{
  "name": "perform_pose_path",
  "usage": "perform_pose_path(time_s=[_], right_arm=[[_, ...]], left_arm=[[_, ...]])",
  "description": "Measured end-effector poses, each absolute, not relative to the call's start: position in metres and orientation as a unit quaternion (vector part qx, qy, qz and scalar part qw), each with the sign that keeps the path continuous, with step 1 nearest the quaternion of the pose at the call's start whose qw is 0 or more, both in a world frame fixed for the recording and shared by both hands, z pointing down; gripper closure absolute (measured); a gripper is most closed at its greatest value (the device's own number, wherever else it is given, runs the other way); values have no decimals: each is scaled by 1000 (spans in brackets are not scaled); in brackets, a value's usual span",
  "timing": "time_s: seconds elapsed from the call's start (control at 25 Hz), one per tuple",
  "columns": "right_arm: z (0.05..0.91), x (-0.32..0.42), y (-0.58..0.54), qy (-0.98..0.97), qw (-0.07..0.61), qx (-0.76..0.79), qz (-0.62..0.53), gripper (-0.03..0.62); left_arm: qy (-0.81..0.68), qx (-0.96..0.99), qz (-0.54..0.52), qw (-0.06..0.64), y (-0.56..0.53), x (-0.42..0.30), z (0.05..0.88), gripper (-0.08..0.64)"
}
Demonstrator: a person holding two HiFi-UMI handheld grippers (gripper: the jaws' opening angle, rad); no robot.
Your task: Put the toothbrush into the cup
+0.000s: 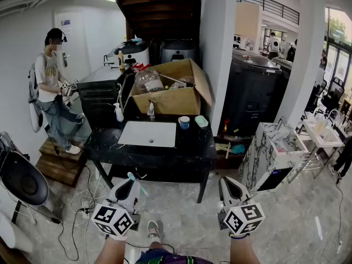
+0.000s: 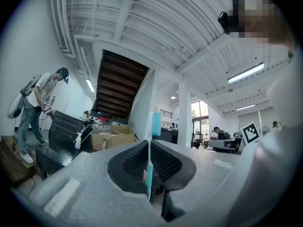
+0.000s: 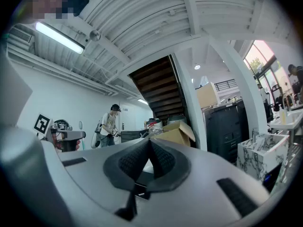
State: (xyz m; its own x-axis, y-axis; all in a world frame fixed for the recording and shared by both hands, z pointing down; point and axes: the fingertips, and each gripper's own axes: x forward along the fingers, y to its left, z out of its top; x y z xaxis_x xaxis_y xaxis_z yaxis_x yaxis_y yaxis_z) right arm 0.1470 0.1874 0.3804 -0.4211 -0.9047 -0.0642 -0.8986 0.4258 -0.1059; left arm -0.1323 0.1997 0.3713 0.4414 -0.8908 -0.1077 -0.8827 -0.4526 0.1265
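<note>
A small blue cup (image 1: 184,122) stands on the black table (image 1: 181,153), at the back right of the white sink basin (image 1: 148,133). My left gripper (image 1: 131,180) hangs low in front of the table, well short of the cup. It is shut on a light-blue toothbrush (image 1: 139,185). In the left gripper view the toothbrush (image 2: 155,124) stands upright between the closed jaws, bristle head on top. My right gripper (image 1: 227,182) is beside it, also short of the table. In the right gripper view its jaws (image 3: 149,144) meet with nothing between them.
A cardboard box (image 1: 170,95) of clutter sits behind the sink, a spray bottle (image 1: 118,113) at its left, a green item (image 1: 201,121) beside the cup. A person (image 1: 52,87) stands on wooden steps at left. A marble cabinet (image 1: 272,155) stands right; cables cross the floor.
</note>
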Motion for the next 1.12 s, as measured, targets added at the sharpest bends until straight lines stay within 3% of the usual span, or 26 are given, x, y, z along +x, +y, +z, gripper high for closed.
perform_pose_path(time_s=[1.12], right_arm=[[379,143,168,846,65,-527,-43,589]], left_arm=[[-521,850,-73,32,177,-129,374,537]])
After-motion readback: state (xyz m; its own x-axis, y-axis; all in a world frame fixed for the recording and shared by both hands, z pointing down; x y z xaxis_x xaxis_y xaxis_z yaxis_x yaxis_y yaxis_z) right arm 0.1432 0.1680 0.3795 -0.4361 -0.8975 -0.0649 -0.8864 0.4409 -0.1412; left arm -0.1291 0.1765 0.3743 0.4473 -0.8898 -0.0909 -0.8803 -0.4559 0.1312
